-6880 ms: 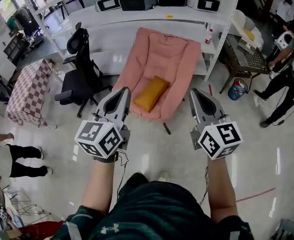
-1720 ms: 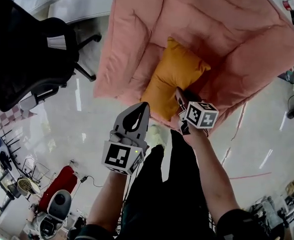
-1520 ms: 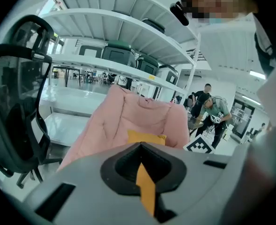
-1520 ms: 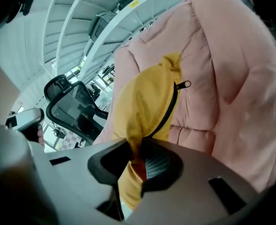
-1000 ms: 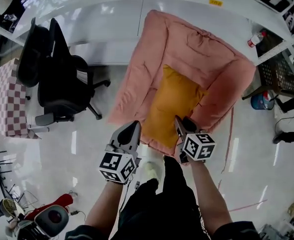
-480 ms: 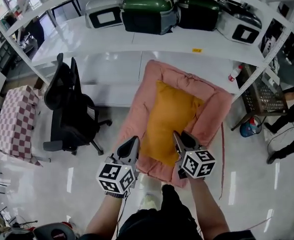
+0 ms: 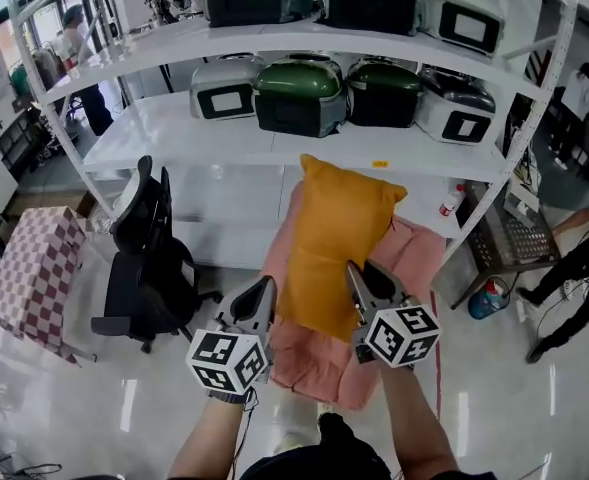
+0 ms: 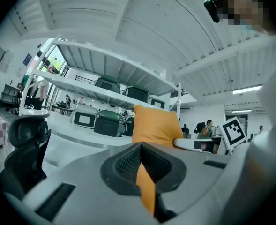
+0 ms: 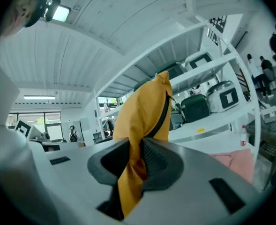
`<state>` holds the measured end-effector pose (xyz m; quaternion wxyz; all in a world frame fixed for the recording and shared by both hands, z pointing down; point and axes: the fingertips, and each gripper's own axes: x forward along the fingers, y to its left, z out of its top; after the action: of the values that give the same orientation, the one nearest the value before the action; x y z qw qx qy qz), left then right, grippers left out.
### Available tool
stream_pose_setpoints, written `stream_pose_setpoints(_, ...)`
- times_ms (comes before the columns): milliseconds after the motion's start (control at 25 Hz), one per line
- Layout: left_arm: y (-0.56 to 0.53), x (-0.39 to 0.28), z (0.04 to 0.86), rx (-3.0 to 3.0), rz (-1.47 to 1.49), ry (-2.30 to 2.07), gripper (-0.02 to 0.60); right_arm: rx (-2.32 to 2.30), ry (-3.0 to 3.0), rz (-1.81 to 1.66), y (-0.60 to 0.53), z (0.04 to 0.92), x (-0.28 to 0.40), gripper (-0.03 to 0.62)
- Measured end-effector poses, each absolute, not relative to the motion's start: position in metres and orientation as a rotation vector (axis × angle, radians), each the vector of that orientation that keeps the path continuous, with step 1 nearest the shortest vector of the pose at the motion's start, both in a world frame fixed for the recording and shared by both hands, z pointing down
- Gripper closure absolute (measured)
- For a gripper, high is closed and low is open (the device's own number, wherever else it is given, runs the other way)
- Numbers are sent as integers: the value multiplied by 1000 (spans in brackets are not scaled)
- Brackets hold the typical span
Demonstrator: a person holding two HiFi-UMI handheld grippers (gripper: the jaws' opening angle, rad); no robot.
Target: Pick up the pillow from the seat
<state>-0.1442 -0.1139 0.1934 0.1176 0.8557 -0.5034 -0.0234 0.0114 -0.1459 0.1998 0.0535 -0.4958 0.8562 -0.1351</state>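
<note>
The orange pillow [image 7: 336,238] hangs upright in the air above the pink padded seat [image 7: 411,258], clear of its cushion. My left gripper [image 7: 265,288] pinches the pillow's lower left edge and my right gripper [image 7: 354,274] its lower right edge. In the left gripper view a strip of orange fabric [image 8: 145,186] sits squeezed between the dark pads, with the pillow [image 8: 155,124] rising beyond. In the right gripper view the pillow [image 9: 145,109] stands tall with its dark zip line, its fabric bunched in my right gripper [image 9: 134,165].
A black office chair [image 7: 142,263] stands left of the seat. Behind is a white shelf rack [image 7: 224,128] with grey and green cases [image 7: 296,93]. A checkered table [image 7: 29,273] is at far left. A person [image 7: 579,253] and a blue container [image 7: 488,298] are at right.
Both grippers have risen with the pillow, which has come off the pink seat and now hangs upright in front of the shelves.
</note>
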Motion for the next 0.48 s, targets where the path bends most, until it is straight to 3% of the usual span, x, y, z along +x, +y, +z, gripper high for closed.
stream_pose_setpoints(480,-94,-151,132,2559,-159,-1524,577,-1483,2568,-212,-127,127,15,522)
